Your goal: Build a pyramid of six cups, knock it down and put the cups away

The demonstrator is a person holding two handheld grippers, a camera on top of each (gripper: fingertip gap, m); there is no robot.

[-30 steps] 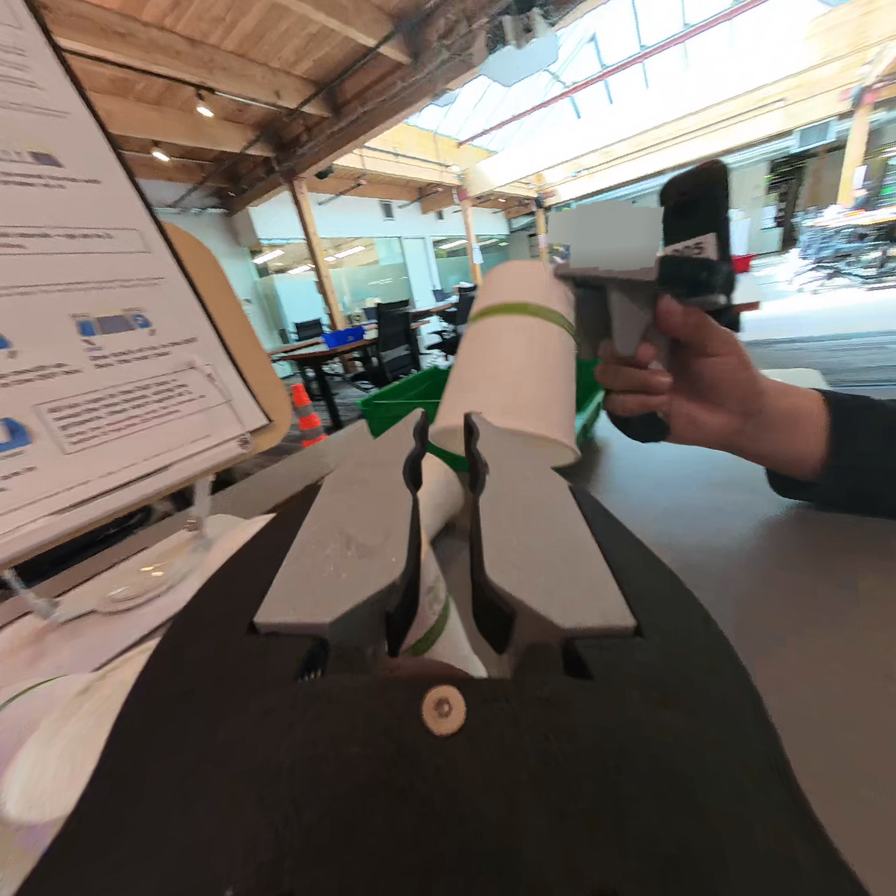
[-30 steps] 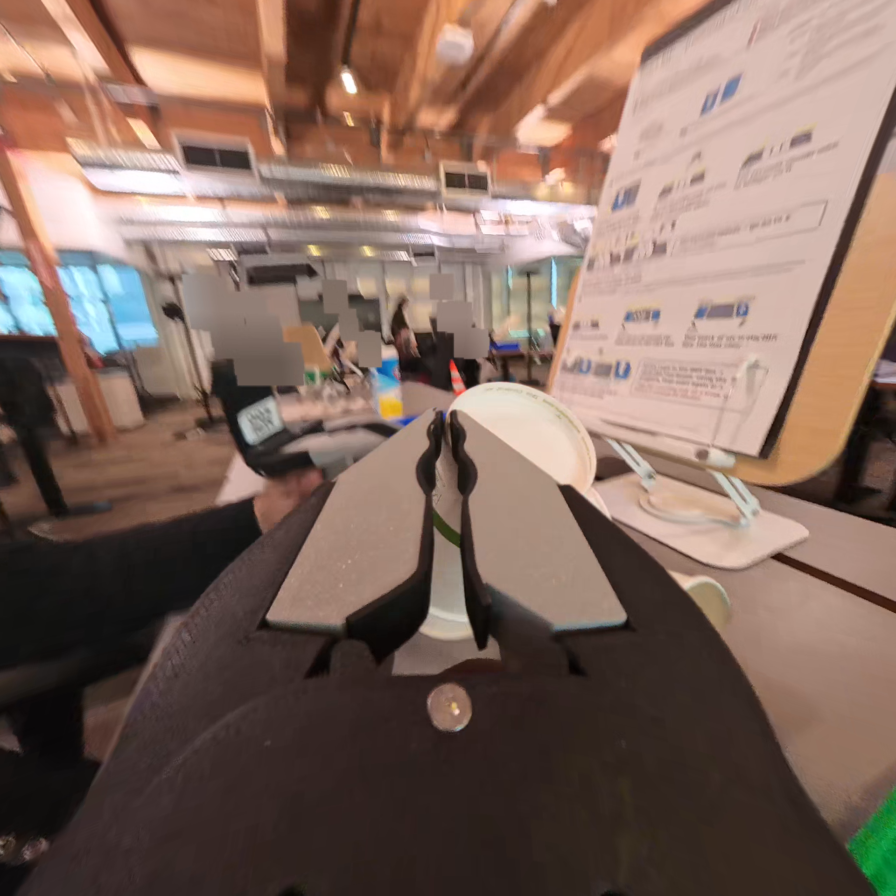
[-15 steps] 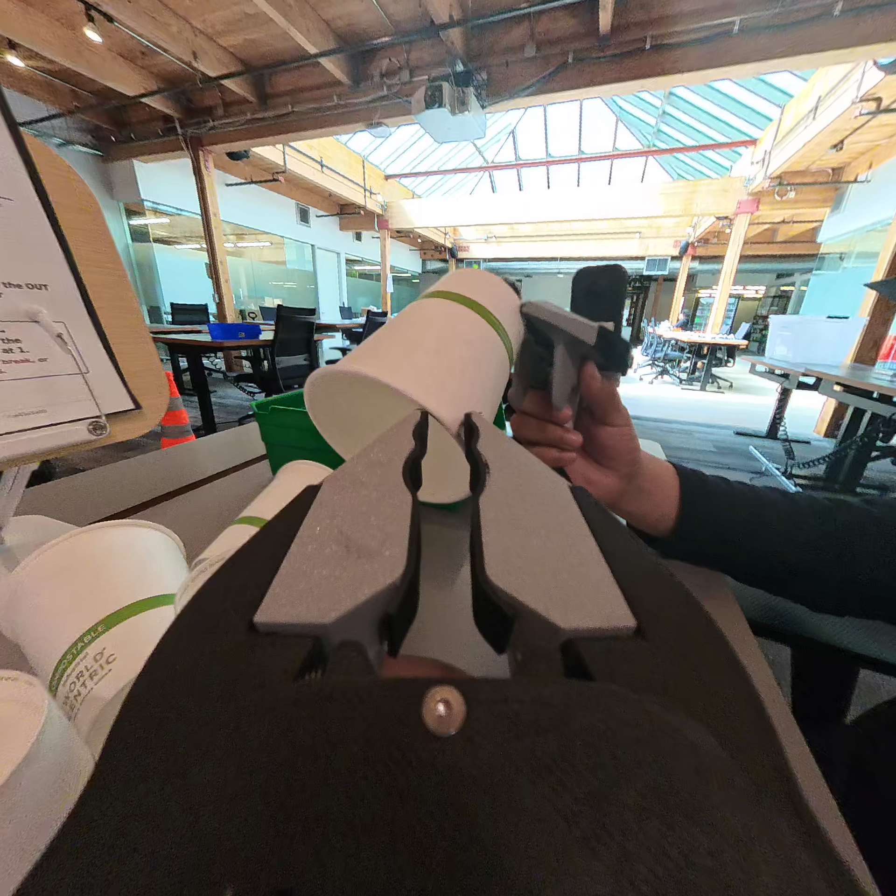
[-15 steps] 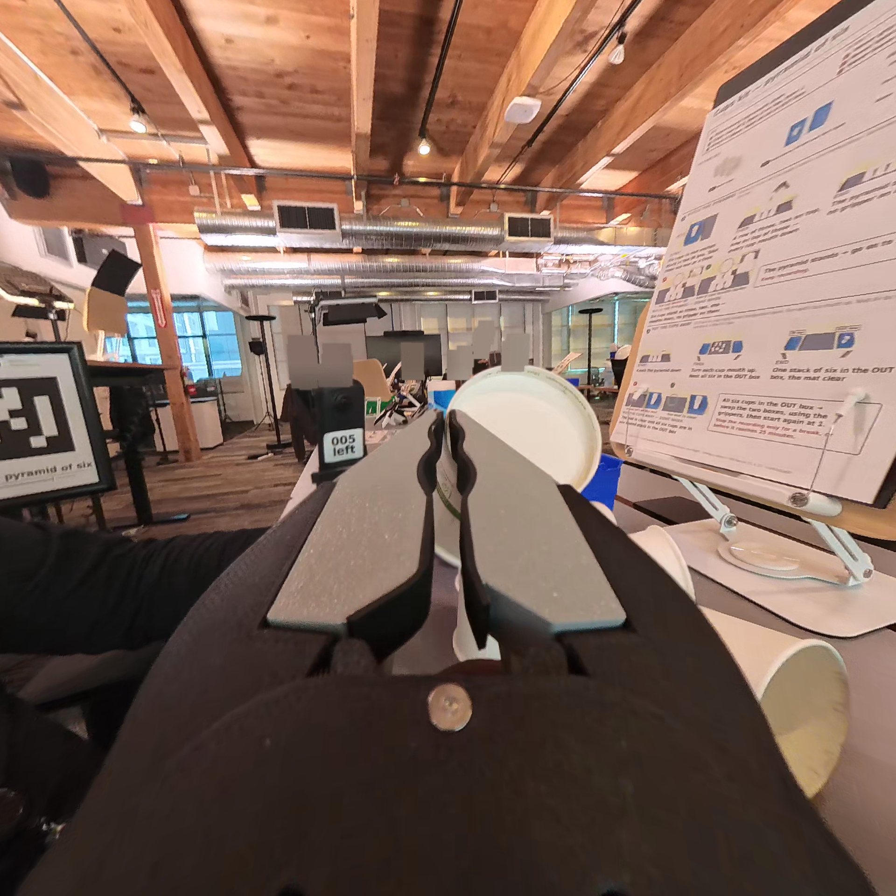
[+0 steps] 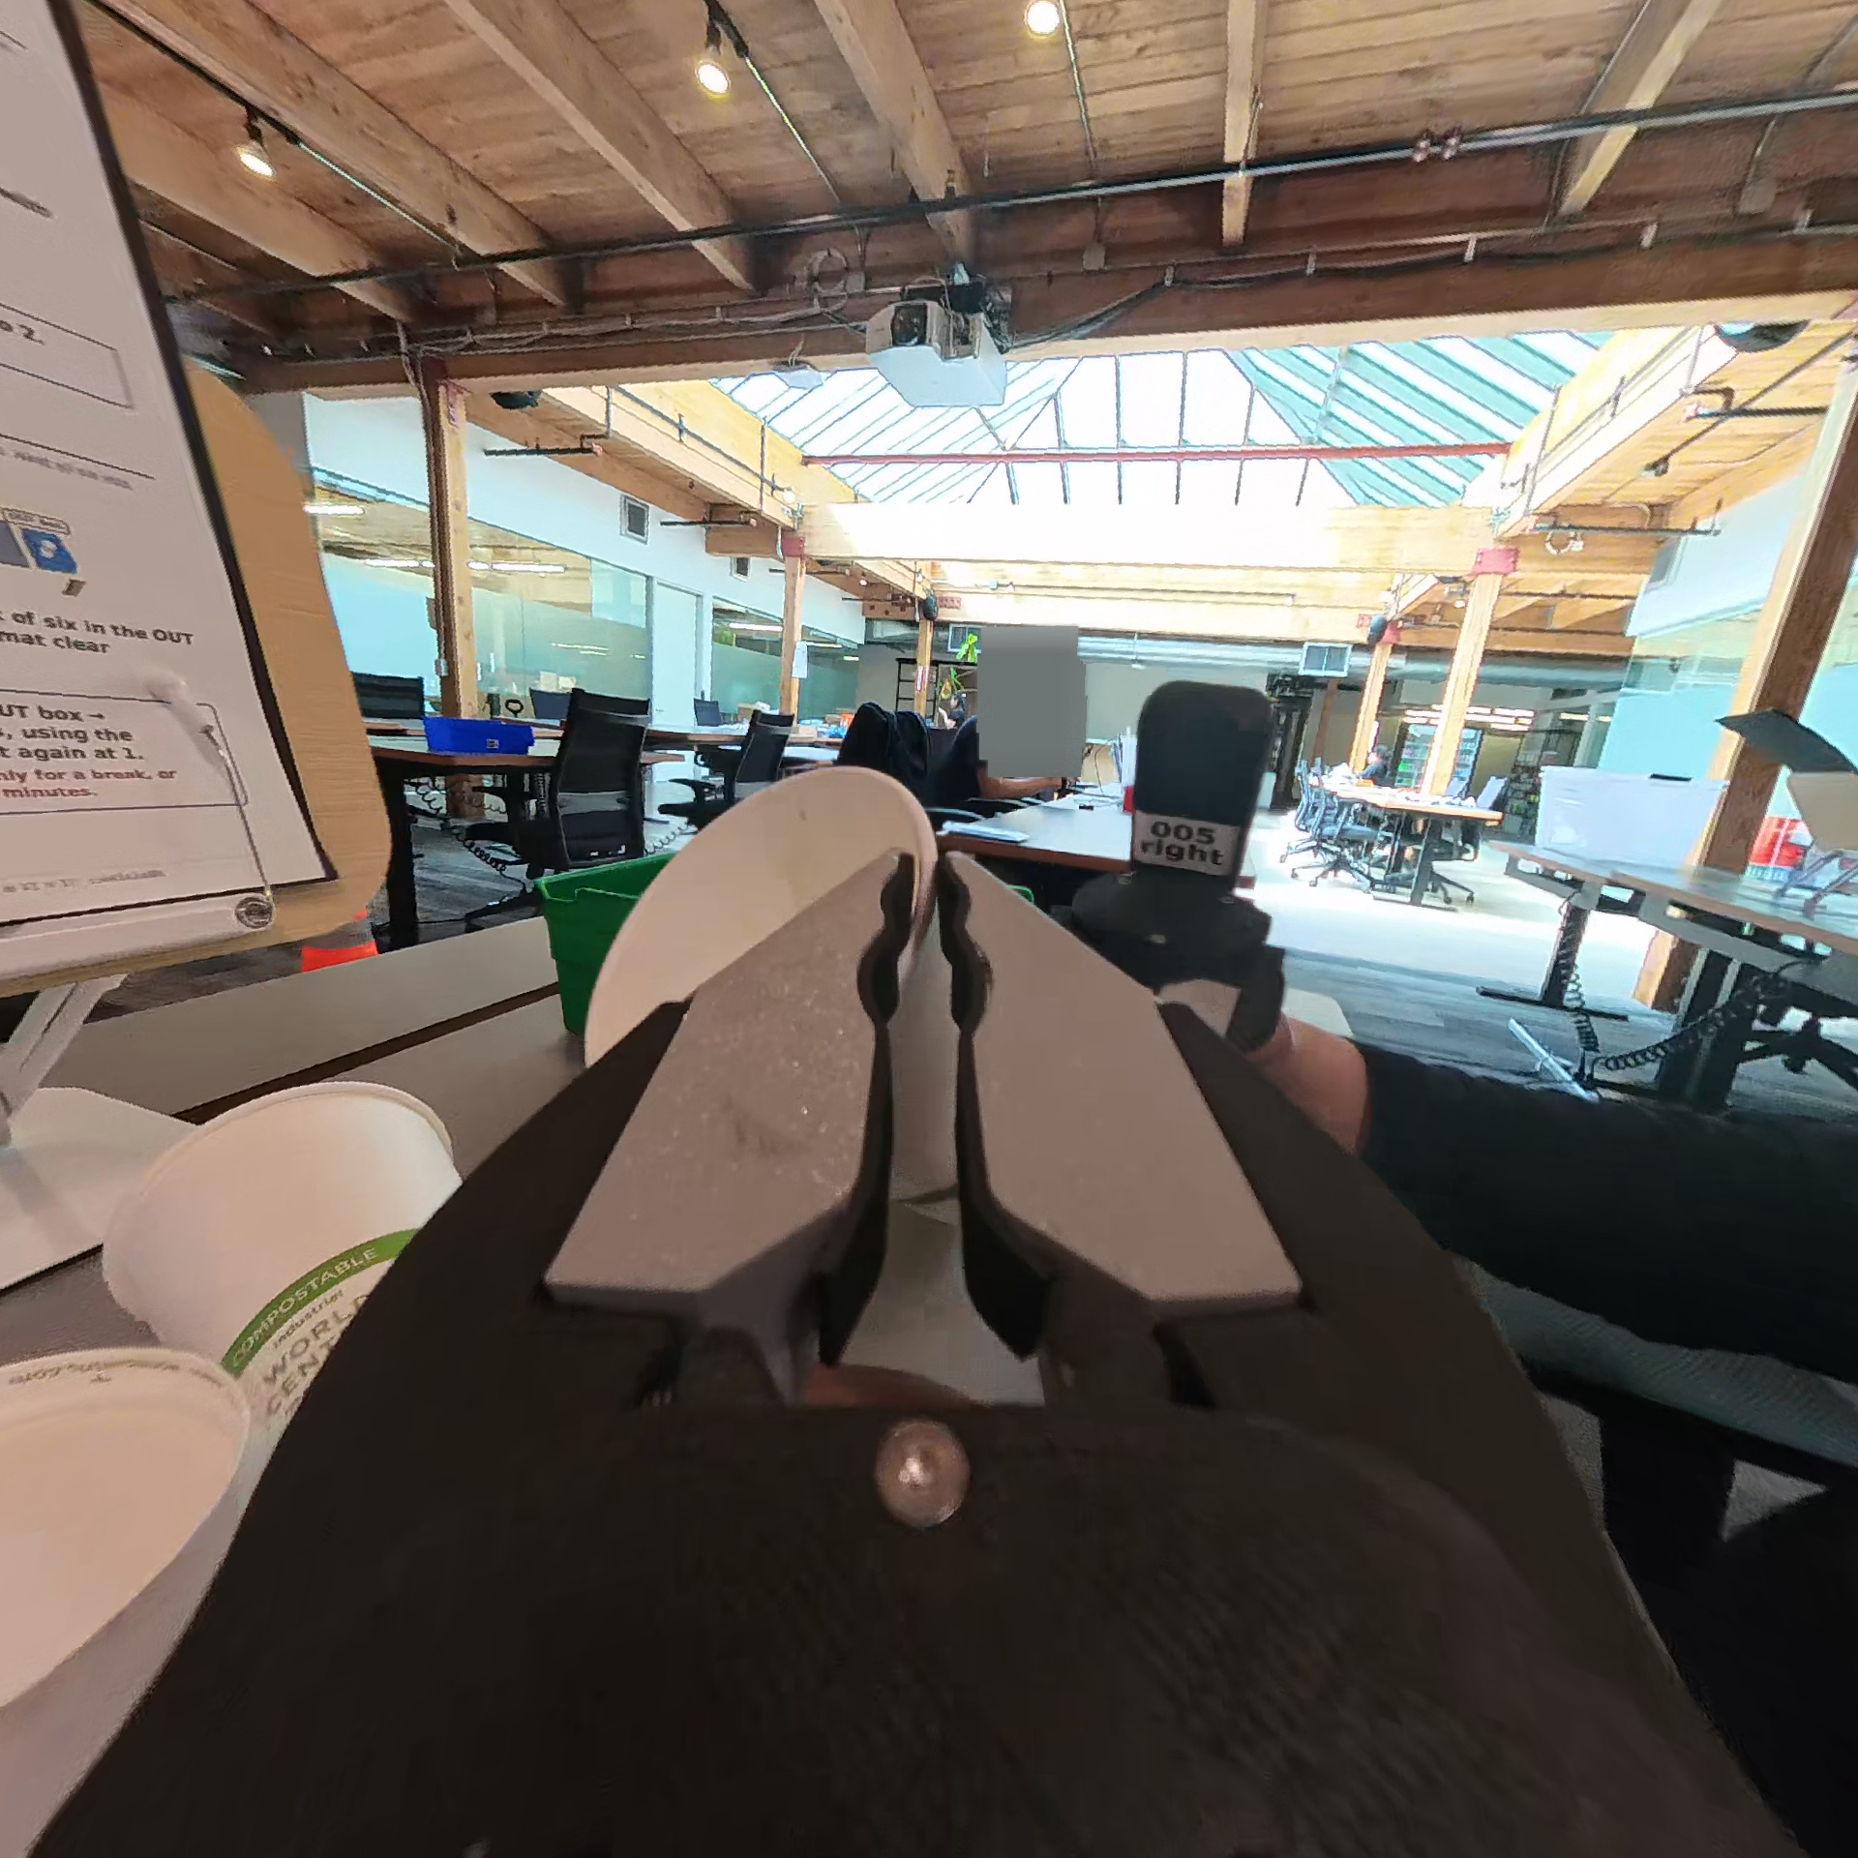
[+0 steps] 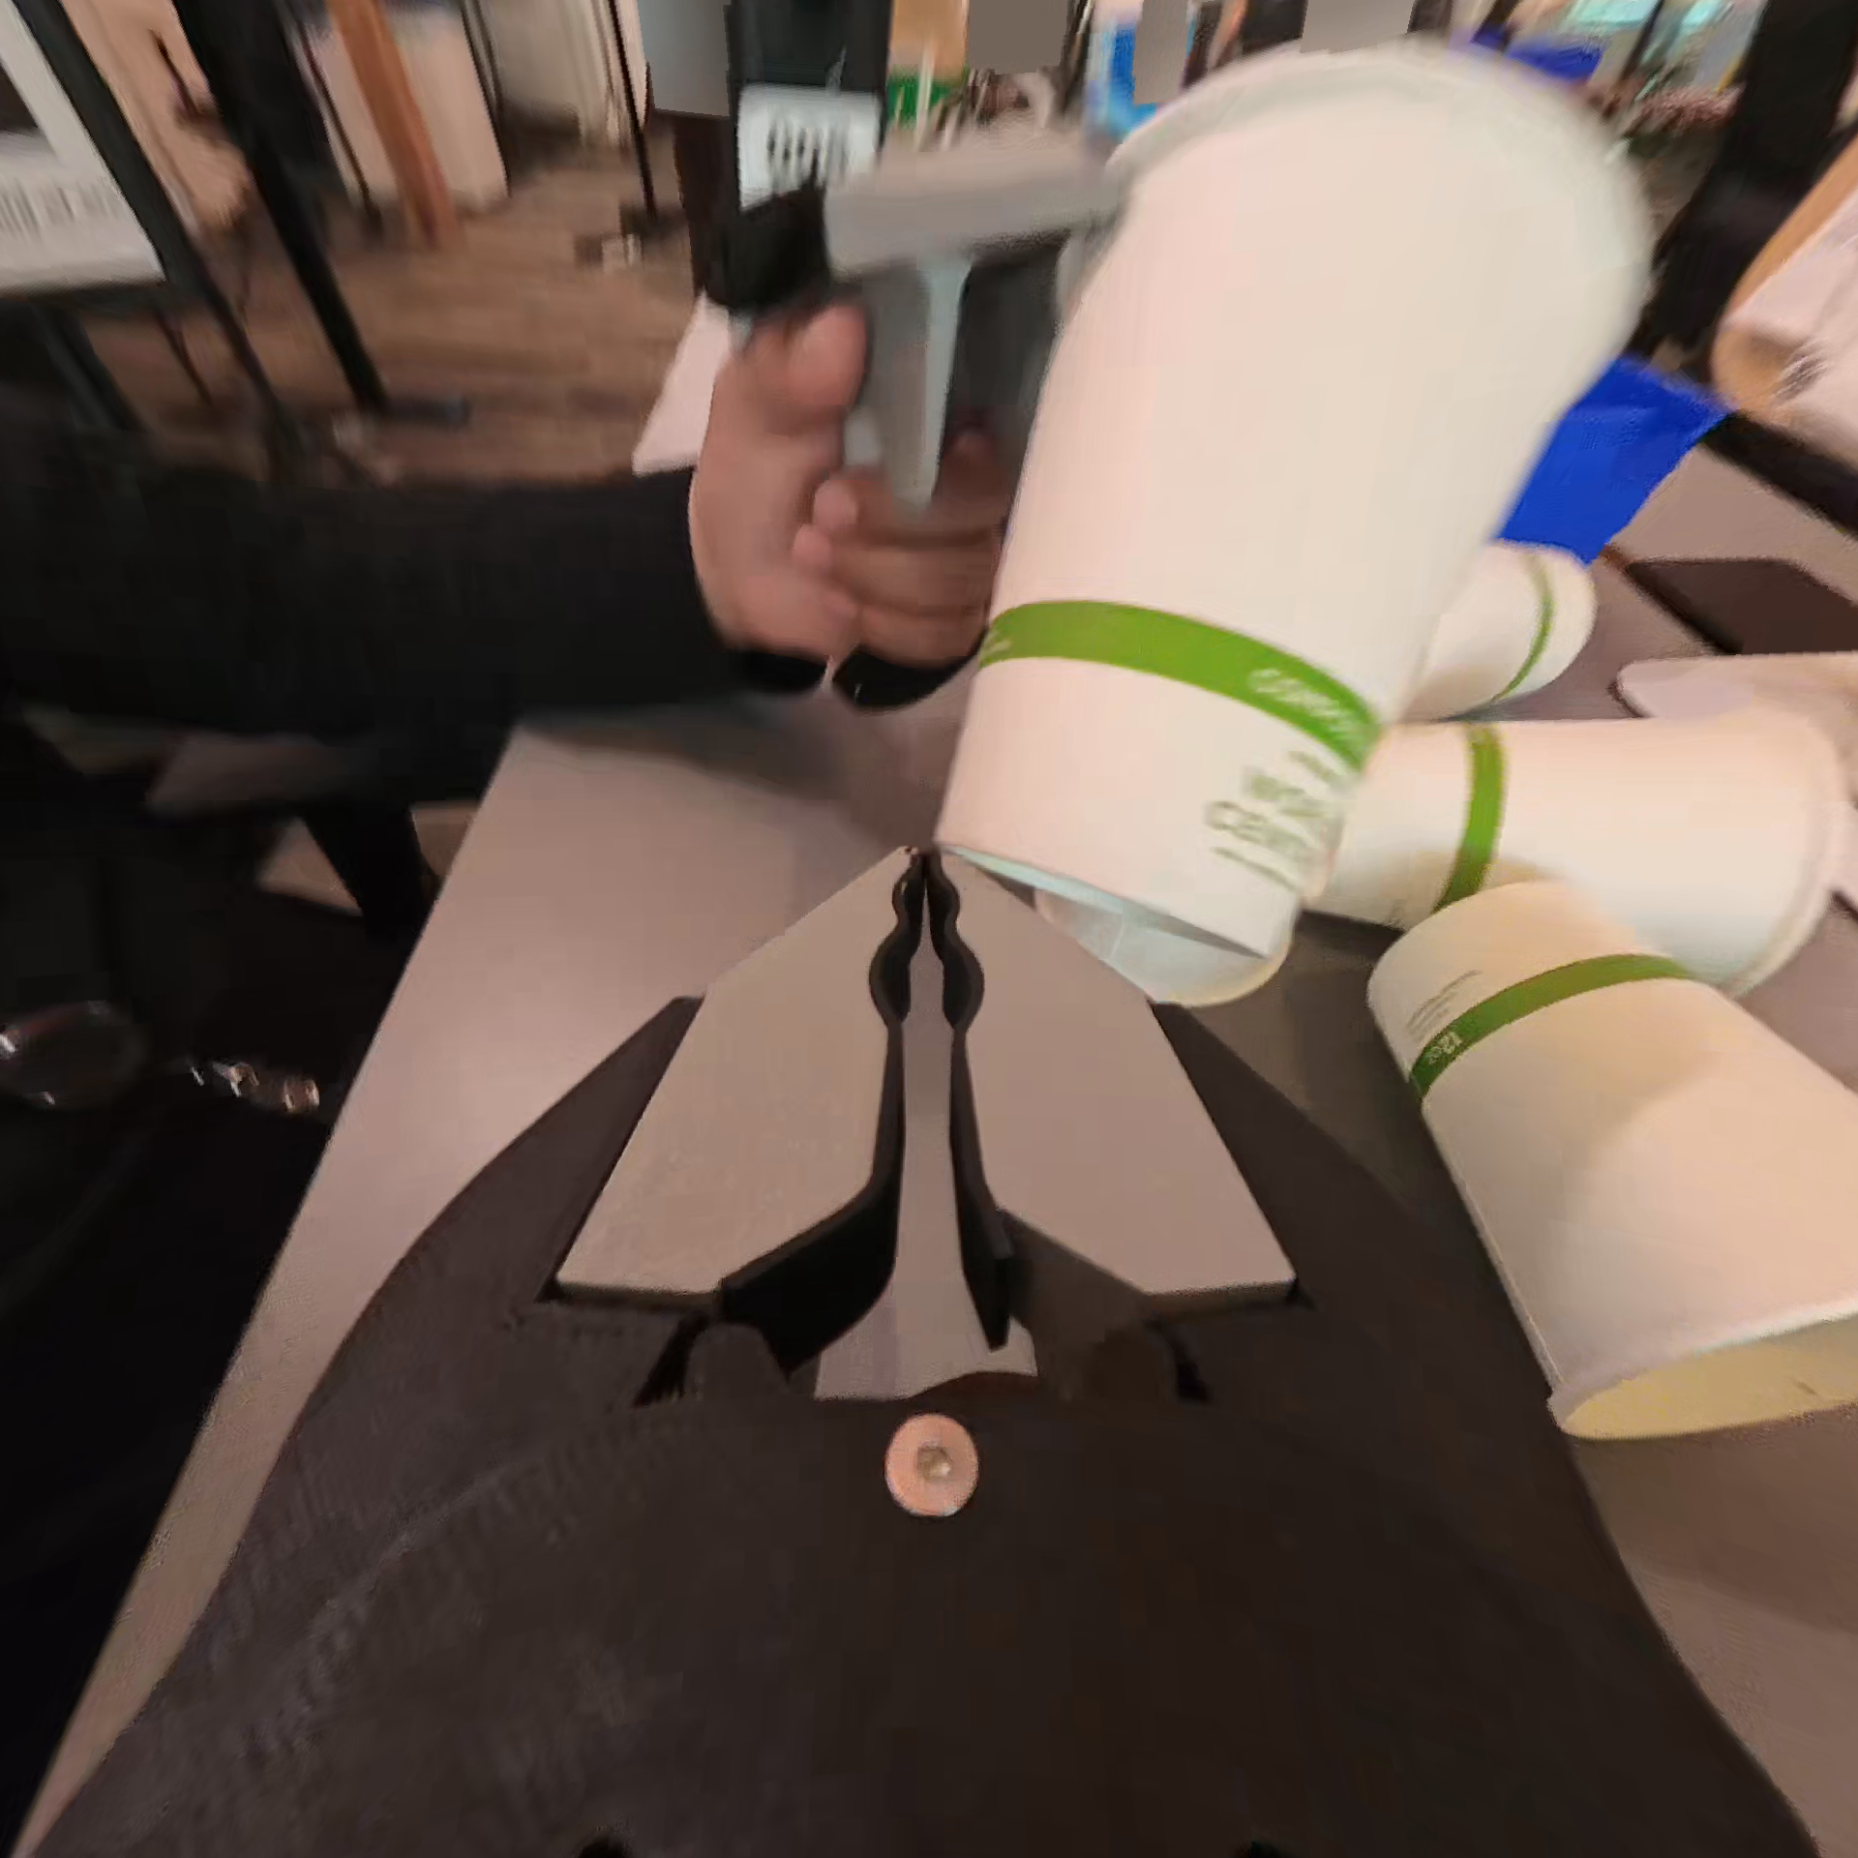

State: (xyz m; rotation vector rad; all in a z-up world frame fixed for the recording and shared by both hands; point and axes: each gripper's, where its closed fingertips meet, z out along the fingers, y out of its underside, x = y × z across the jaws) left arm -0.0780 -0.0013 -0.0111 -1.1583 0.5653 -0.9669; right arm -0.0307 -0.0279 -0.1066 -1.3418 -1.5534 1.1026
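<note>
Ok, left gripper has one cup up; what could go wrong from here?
1. The left gripper pinches the held cup only by its rim, tilted; it may slip or crumple.
2. Its base hangs close to the shut right gripper; a bump could dislodge it.
3. The cups lying on their sides on the table could roll off.

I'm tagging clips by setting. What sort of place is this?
Probably an open-plan office in a converted industrial hall: rows of desks and office chairs, exposed timber ceiling, big skylight.

White cups (image 6: 1257, 523), green bands
</note>
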